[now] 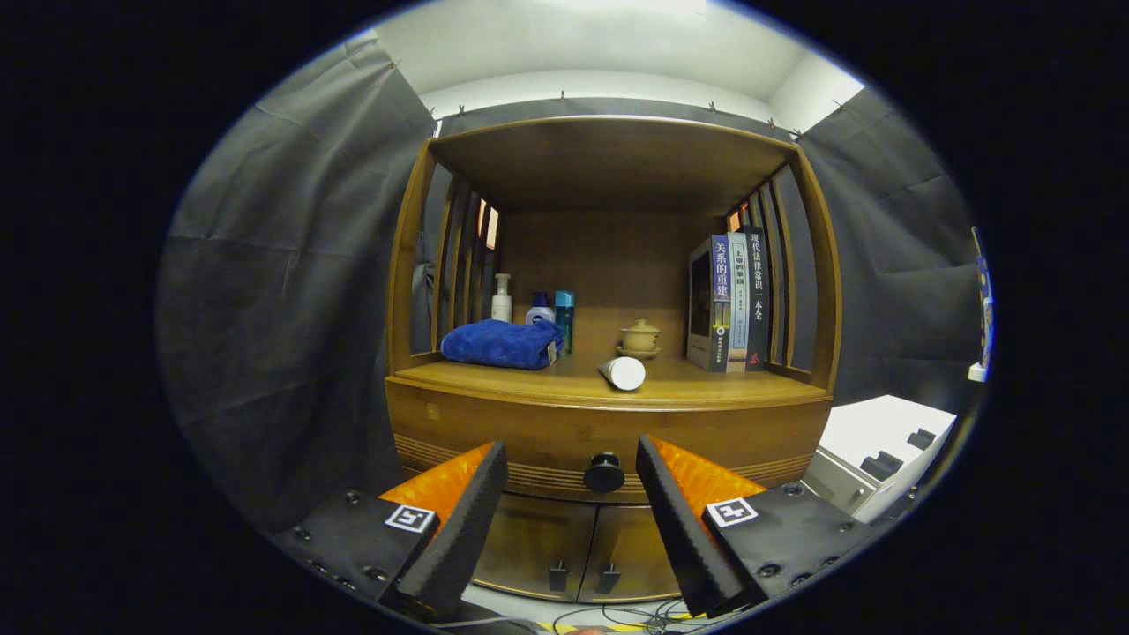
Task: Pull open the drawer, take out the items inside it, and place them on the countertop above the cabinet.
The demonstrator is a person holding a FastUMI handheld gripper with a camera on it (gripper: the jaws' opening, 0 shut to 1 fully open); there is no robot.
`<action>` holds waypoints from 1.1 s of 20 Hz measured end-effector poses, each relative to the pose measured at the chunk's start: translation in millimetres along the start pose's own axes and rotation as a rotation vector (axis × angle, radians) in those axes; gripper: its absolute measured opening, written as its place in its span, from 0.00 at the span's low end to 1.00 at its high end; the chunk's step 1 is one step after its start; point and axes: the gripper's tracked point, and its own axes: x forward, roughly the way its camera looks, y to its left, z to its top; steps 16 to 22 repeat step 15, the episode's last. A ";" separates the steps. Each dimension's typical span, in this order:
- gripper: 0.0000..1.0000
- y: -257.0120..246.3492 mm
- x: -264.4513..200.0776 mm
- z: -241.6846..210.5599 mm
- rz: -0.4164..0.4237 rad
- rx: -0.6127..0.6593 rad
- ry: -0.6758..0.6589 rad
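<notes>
A wooden cabinet stands ahead of me. Its drawer is closed, with a round dark knob at the middle of its front. My gripper is open, its two fingers spread to either side of the knob and short of it, touching nothing. On the countertop above the drawer lie a folded blue towel at the left and a white tube on its side near the front edge. The drawer's inside is hidden.
Bottles stand behind the towel, a small lidded cup sits at the back, and upright books stand at the right. Two lower doors are below the drawer. A white box stands right of the cabinet. Cables lie on the floor.
</notes>
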 end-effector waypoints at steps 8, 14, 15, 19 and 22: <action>0.96 1.5 -1.1 1.0 0.004 -0.007 0.001; 0.96 0.7 -1.2 1.2 0.004 -0.007 -0.001; 0.96 0.5 -0.8 1.0 0.005 -0.007 -0.001; 0.96 0.5 -0.8 1.0 0.005 -0.007 -0.001; 0.96 0.5 -0.8 1.0 0.005 -0.007 -0.001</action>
